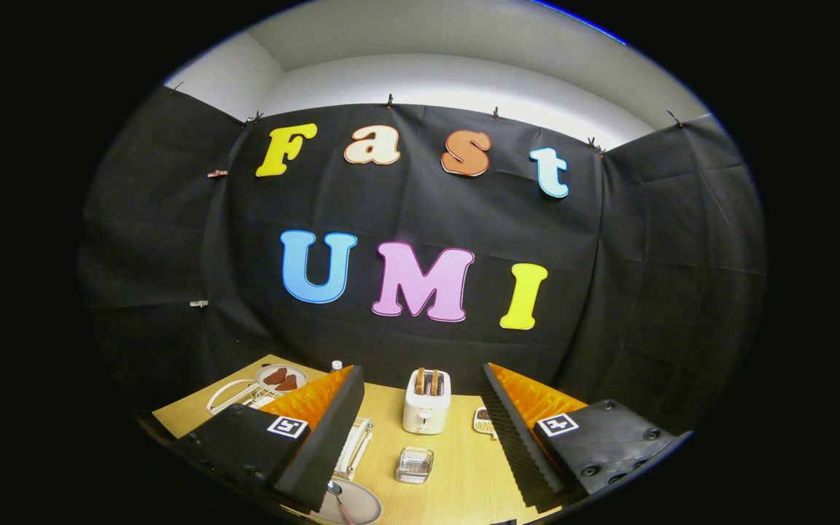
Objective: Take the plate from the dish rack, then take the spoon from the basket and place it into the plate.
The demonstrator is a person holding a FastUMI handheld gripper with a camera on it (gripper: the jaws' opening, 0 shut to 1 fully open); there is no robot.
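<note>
Light comes from overhead: the pale ceiling band above the black cloth wall is the brightest area, slightly washed out. The light wooden tabletop [456, 467] between and ahead of the gripper [420, 437] fingers is evenly lit, with soft, short shadows under the white two-slot toaster [426, 401] and the small clear glass dish [414, 464]. The fingers, spread wide, look soft and dark close up. Fisheye bending curves the wall folds and table edges outward.

tool [420, 430] | fingers apart | ribbed inner faces | square coded tags | dark screwed mounts
</note>
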